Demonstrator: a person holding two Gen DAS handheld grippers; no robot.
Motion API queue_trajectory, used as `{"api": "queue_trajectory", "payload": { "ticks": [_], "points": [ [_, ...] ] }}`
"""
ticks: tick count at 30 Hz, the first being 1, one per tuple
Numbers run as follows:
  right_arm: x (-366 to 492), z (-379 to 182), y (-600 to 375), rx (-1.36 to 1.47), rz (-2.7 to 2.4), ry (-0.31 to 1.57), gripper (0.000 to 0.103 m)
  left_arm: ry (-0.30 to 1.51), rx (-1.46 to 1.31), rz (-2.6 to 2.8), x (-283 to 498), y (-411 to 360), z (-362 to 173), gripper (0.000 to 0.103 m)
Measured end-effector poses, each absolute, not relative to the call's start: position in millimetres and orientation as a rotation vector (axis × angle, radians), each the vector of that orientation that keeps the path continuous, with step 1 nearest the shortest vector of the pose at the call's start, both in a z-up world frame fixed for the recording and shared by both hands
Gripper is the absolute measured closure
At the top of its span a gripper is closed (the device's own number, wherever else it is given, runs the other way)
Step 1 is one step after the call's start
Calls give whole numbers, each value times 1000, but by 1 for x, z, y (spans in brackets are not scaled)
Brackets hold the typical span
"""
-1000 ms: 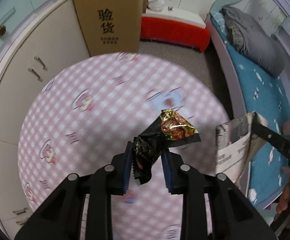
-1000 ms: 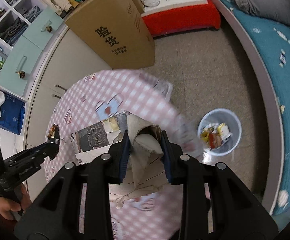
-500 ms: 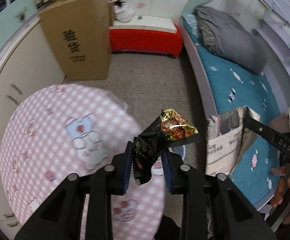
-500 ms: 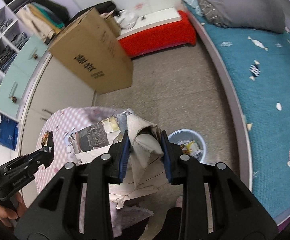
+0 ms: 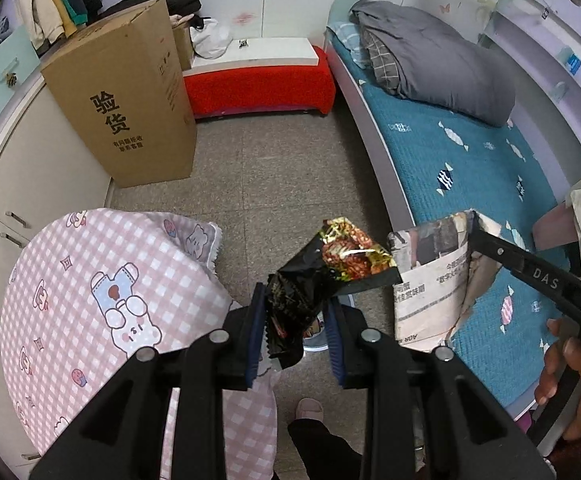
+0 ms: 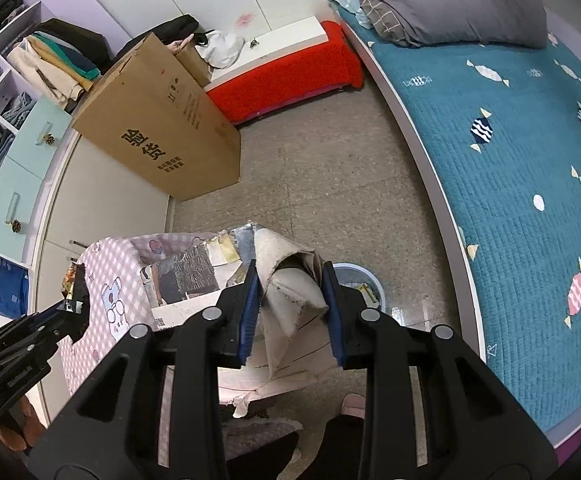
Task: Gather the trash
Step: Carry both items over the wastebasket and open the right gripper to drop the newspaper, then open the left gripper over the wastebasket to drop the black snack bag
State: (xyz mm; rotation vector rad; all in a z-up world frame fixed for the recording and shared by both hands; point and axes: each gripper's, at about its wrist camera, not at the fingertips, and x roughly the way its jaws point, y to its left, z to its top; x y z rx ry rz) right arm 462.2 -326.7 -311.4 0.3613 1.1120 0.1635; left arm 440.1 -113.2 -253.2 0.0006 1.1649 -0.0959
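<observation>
My left gripper [image 5: 295,322] is shut on a black snack wrapper [image 5: 322,276] with a gold and red print; the wrapper sticks up and to the right over the floor past the table edge. My right gripper [image 6: 290,312] is shut on a crumpled newspaper [image 6: 286,280], whose printed sheets hang to the left and below. The same newspaper [image 5: 430,280] shows at the right of the left wrist view. A pale blue trash bin [image 6: 360,280] stands on the floor just behind the right fingers, mostly hidden; a sliver of the bin [image 5: 314,340] shows between the left fingers.
A round table with a pink checked cloth [image 5: 90,300] lies at the lower left. A large cardboard box [image 5: 126,100] stands by the cabinets. A bed with a teal cover [image 6: 510,160] runs along the right. A red bench [image 5: 258,84] is at the back. A person's slipper [image 5: 308,410] is below.
Both grippers have swung from above the table out over the floor toward the bed, each keeping its load. The bin now sits right behind the fingers.
</observation>
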Motion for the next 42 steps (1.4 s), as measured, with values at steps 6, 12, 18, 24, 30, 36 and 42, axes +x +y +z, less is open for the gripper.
{"api": "queue_trajectory", "payload": {
  "ticks": [6,12,18,24,30,36,42],
  "points": [
    [471,-318,-325,376,165,1115,66,1171,5,-66,444,-108,-255,76],
    [480,-333,-318,409,176,1158,41,1194,-12,-30,448,-99,-260,76],
    [476,-339,-309,405,203,1185,39,1213,-1,-36,449,-101,-267,76],
    [469,-335,-314,414,205,1181,36,1226,23,-66,450,-115,-272,76],
    [459,-334,-328,437,194,1176,36,1244,57,-104,450,-136,-278,76],
    [448,-326,-345,459,175,1152,36,1258,87,-146,452,-161,-284,76],
    [434,-315,-366,493,142,1107,34,1260,110,-188,454,-185,-283,76]
  ]
}}
